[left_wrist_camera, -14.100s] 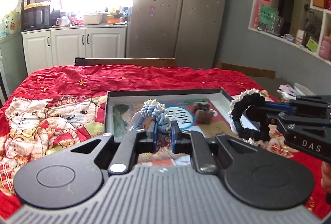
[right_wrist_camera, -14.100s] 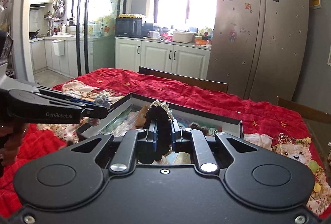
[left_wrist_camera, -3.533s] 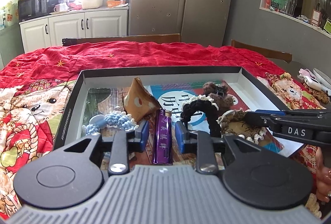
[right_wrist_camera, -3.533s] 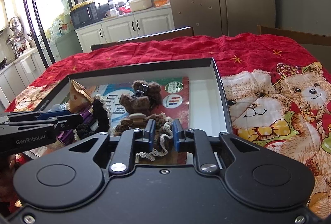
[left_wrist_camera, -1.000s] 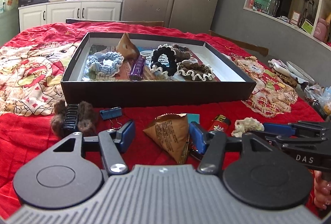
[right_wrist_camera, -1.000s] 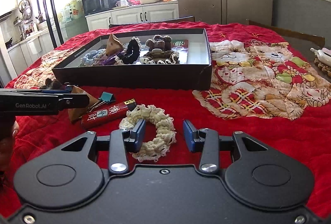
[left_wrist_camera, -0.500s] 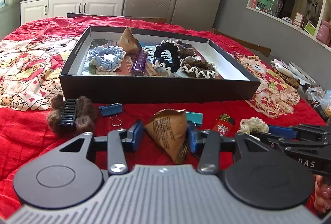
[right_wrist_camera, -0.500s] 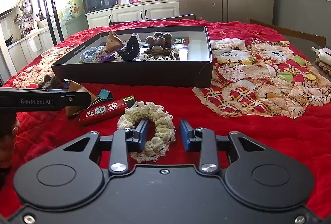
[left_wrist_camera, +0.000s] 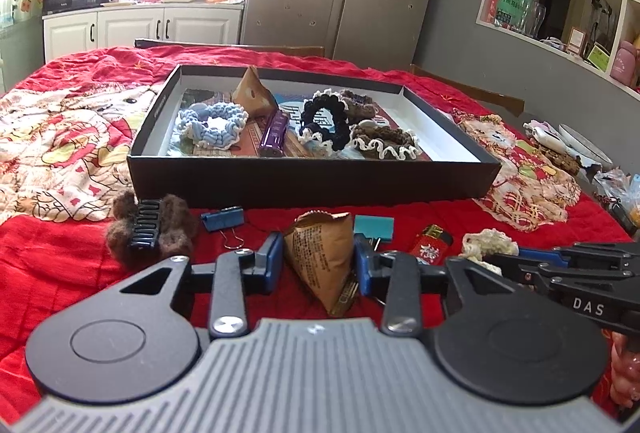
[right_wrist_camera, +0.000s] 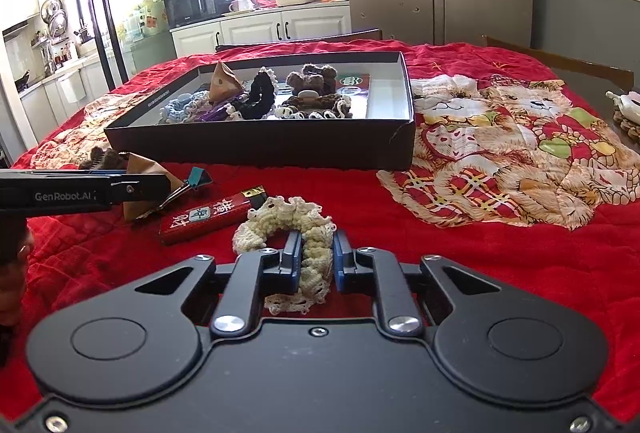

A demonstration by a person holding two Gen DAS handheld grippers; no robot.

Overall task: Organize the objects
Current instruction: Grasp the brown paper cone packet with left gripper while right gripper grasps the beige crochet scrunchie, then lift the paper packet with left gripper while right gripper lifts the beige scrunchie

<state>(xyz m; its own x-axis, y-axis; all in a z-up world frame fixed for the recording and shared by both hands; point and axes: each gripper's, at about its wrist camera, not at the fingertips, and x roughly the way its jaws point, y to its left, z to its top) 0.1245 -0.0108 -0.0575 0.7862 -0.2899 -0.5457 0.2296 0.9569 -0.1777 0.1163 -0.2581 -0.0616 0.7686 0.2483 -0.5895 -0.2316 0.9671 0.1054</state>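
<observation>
Before you, a red bear-print tablecloth (right_wrist_camera: 500,153) carries a black tray (left_wrist_camera: 312,181), with hair claw (left_wrist_camera: 148,229), clips, lighter (right_wrist_camera: 208,215) and scrunchie (right_wrist_camera: 296,229) along its near edge.

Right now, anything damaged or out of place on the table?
Yes: the black box has a small tear in its front wall near the right corner. Otherwise it's just unsorted items in front of it, including a red lighter and a furry brown hair claw.

Right gripper (right_wrist_camera: 316,257) closed on cream scrunchie (right_wrist_camera: 288,229), atop red cloth (right_wrist_camera: 500,265). Just left, red lighter (right_wrist_camera: 212,215). Beyond, black box (right_wrist_camera: 264,147) of scrunchies.
</observation>
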